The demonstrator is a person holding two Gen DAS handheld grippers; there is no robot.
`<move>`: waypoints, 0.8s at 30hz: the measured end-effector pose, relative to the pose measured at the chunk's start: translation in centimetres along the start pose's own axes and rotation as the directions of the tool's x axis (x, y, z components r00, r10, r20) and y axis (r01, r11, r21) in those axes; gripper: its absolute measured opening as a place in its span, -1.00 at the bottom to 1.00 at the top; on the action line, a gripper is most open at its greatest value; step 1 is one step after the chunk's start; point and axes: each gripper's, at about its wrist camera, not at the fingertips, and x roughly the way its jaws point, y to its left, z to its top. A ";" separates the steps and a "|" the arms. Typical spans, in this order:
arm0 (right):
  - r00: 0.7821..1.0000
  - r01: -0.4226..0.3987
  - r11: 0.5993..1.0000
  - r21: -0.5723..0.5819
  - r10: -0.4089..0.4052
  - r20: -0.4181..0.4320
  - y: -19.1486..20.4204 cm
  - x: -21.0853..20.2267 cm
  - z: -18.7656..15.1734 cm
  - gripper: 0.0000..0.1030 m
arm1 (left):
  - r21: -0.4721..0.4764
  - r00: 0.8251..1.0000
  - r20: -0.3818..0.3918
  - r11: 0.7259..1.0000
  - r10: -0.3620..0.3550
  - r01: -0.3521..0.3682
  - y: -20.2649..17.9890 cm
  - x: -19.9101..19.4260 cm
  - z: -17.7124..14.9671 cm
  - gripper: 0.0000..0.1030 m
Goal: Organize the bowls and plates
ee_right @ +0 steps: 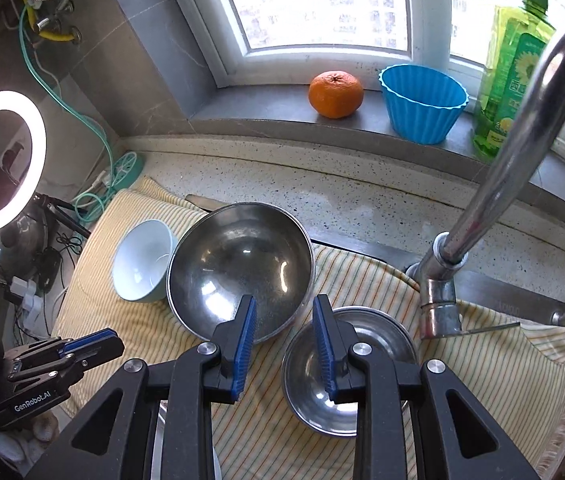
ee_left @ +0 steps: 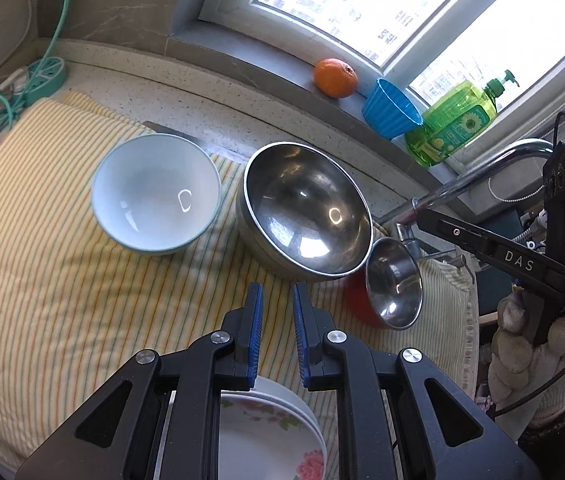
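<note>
Left wrist view
Left gripper point(ee_left: 277, 300): jaws parted by a narrow gap, nothing between them, hovering over the striped cloth point(ee_left: 42, 264) just in front of the large steel bowl point(ee_left: 306, 208).
White bowl point(ee_left: 156, 194): upright on the cloth, just left of the large steel bowl, apart from it.
Small steel bowl point(ee_left: 394, 282): at the large steel bowl's right front edge, tilted; something red shows under it, possibly another dish.
Plates point(ee_left: 270, 432): a flowered stack, in front of the large steel bowl and mostly hidden below the gripper.
Right gripper point(ee_left: 494, 250): seen side-on, right of the large steel bowl, held in a gloved hand point(ee_left: 530, 344); its opening cannot be judged here.
Windowsill: an orange point(ee_left: 335, 78), a blue cup point(ee_left: 392, 108) and a green soap bottle point(ee_left: 454, 124) behind the large steel bowl.

Right wrist view
Right gripper point(ee_right: 284, 312): jaws clearly apart and empty, the left pad over the near rim of the large steel bowl point(ee_right: 240, 272), the right pad over the small steel bowl point(ee_right: 346, 368).
Faucet point(ee_right: 482, 208): right of the large steel bowl, rising from the counter point(ee_right: 342, 196).
</note>
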 end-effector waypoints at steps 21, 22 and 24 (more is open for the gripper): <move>0.986 0.044 0.996 -0.084 -0.057 -0.156 -0.2 8.5 6.5 -0.50 | -0.128 0.999 -0.033 0.992 0.013 -0.018 0.5 4.0 3.5 -0.74; 0.985 0.041 0.996 -0.077 -0.053 -0.162 -0.3 8.7 6.6 -0.51 | -0.134 0.999 -0.039 0.991 0.009 -0.014 0.6 4.2 3.6 -0.74; 0.984 0.036 0.997 -0.070 -0.047 -0.172 -0.6 9.1 6.7 -0.53 | -0.138 0.999 -0.047 0.990 0.005 -0.011 0.7 4.5 3.8 -0.74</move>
